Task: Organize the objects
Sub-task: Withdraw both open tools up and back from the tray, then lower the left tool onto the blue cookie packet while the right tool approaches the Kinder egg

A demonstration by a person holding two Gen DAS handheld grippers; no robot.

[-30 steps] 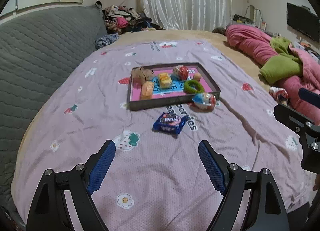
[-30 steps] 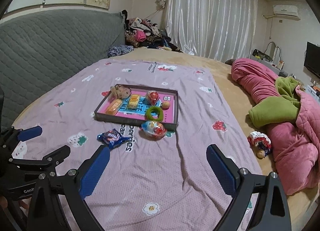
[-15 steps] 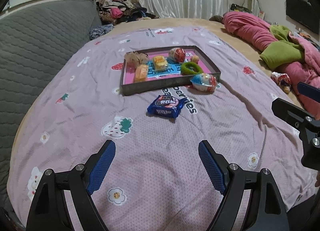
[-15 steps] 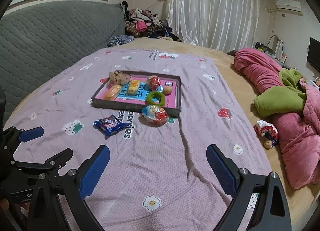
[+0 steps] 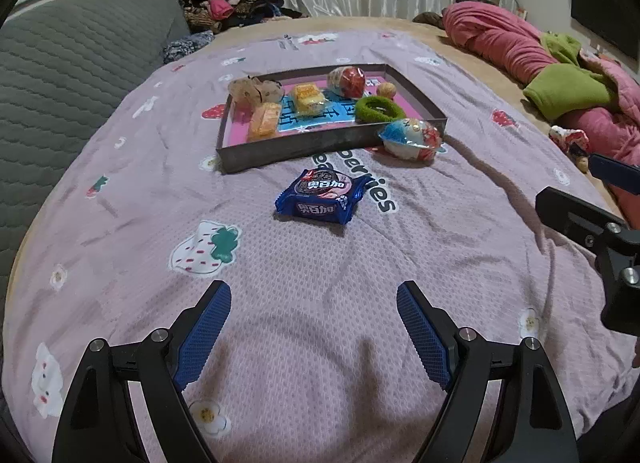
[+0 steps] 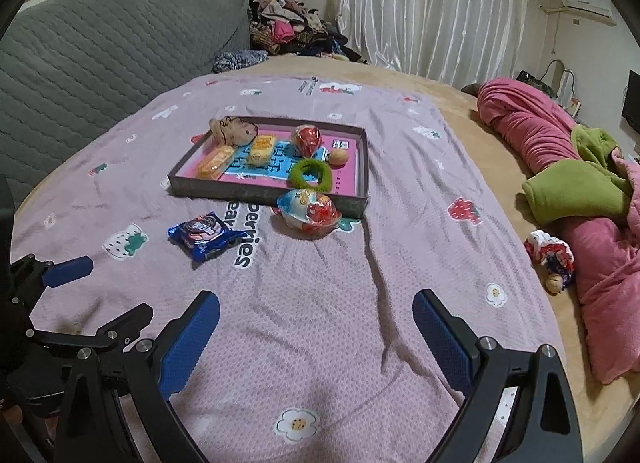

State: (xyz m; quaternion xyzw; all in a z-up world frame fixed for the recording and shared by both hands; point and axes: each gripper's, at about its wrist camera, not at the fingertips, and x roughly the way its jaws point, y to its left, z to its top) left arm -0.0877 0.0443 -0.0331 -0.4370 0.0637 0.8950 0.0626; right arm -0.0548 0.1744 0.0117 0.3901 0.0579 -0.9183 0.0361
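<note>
Bedroom, bed (image 5: 420, 263) with a lilac printed sheet. Left gripper (image 5: 314, 327) spread wide, holding nothing, low over the sheet; right gripper (image 6: 316, 339) likewise spread and holding nothing. Ahead of the left gripper a blue cookie packet (image 5: 320, 199) lies on the sheet. Beyond it a toy egg (image 5: 412, 139) touches the near wall of the tray (image 5: 296, 149), which holds snacks and a green ring (image 5: 378, 109). Pink blanket (image 6: 600, 247) far right.

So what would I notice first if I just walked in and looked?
Probably the dark tray of colourful snacks in the middle of the purple bedspread. Just in front of it lie a blue cookie packet and a shiny egg-shaped toy pack, still outside.
</note>
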